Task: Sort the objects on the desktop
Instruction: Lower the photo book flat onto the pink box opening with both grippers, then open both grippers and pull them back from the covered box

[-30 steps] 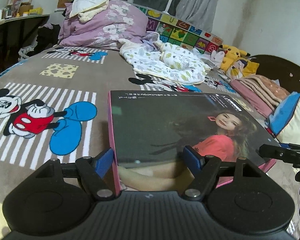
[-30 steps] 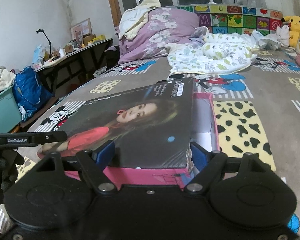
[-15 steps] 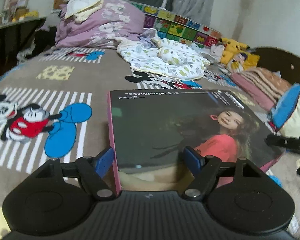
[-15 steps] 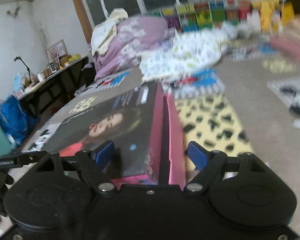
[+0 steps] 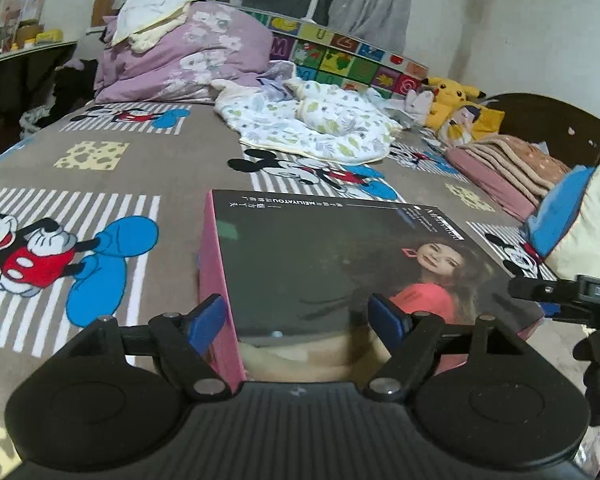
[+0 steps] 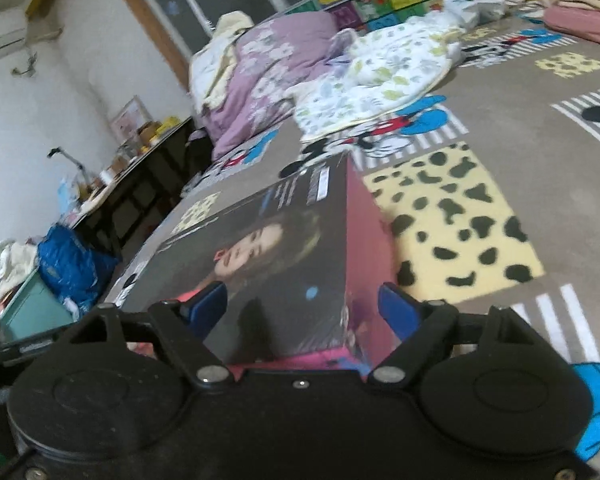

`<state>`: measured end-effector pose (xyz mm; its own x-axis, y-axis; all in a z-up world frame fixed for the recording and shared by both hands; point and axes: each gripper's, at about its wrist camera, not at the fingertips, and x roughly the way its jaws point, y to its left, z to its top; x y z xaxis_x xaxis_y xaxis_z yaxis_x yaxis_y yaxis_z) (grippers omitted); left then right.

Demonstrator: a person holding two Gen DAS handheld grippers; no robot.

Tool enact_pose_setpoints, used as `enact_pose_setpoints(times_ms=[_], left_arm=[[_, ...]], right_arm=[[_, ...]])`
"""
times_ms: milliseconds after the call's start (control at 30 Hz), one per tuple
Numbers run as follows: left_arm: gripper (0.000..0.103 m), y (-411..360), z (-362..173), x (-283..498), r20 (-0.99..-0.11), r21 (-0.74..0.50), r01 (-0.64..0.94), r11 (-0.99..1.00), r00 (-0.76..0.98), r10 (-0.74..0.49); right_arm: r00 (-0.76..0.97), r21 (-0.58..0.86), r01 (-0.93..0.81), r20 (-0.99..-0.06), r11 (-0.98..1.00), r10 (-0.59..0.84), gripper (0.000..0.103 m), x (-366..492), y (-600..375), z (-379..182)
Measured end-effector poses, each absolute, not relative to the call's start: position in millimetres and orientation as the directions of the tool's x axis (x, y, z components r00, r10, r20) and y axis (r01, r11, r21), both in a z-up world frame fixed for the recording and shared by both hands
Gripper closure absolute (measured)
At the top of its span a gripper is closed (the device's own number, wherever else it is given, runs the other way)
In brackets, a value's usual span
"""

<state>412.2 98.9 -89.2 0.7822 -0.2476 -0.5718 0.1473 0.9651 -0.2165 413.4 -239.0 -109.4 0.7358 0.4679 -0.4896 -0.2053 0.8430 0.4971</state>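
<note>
A wide flat box (image 5: 320, 260) with pink sides and a dark lid showing a woman's photo lies on the Mickey Mouse blanket (image 5: 100, 168). My left gripper (image 5: 296, 318) stands open astride the box's near left corner. One blue pad (image 5: 204, 320) is beside the pink side and the other is above the lid. My right gripper (image 6: 302, 306) is open astride the box's (image 6: 284, 248) opposite corner, rolled to one side. Its right pad (image 6: 396, 312) is next to the box's side. Each gripper shows at the edge of the other's view.
At the back lie a purple quilt (image 5: 188, 52) and a white leaf-print cover (image 5: 308, 124). Pikachu plush toys (image 5: 456, 100), folded pink blankets (image 5: 508, 164) and a blue-and-cream pillow (image 5: 572, 216) line the right side. Beyond the bed's left edge are a cluttered desk (image 6: 140, 172) and a blue bag (image 6: 72, 264).
The right gripper has rolled, tilting its view, and shifted along the box. The lid, offset from the pink base a second ago, now sits closer over it. The left view barely shifted.
</note>
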Motion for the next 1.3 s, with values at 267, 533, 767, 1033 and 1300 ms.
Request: enact_pose_setpoints(times_ms=[267, 533, 767, 1033, 1300], left_arm=[[0.025, 87, -96, 402, -0.609, -0.129, 0.110, 0.986, 0.776, -0.166], [0.025, 78, -80, 368, -0.623, -0.040, 0.073, 0.997, 0.778, -0.082], [0.025, 68, -67, 315, -0.600, -0.018, 0.028, 0.999, 0.799, -0.033], [0.024, 57, -60, 257, -0.612, -0.085, 0.002, 0.996, 0.789, -0.054], [0.024, 37, -43, 211, -0.607, -0.059, -0.070, 0.996, 0.794, 0.019]], right_arm=[[0.737, 0.397, -0.184, -0.550, 0.899, 0.393, 0.024, 411, -240, -116], [0.750, 0.276, -0.186, -0.581, 0.943, 0.318, 0.017, 391, -233, -91], [0.767, 0.180, -0.201, -0.582, 0.963, 0.269, 0.012, 336, -221, -65], [0.780, 0.160, -0.224, -0.561, 0.961, 0.276, 0.010, 279, -213, -44], [0.785, 0.135, -0.211, -0.567, 0.968, 0.250, 0.010, 237, -210, -32]])
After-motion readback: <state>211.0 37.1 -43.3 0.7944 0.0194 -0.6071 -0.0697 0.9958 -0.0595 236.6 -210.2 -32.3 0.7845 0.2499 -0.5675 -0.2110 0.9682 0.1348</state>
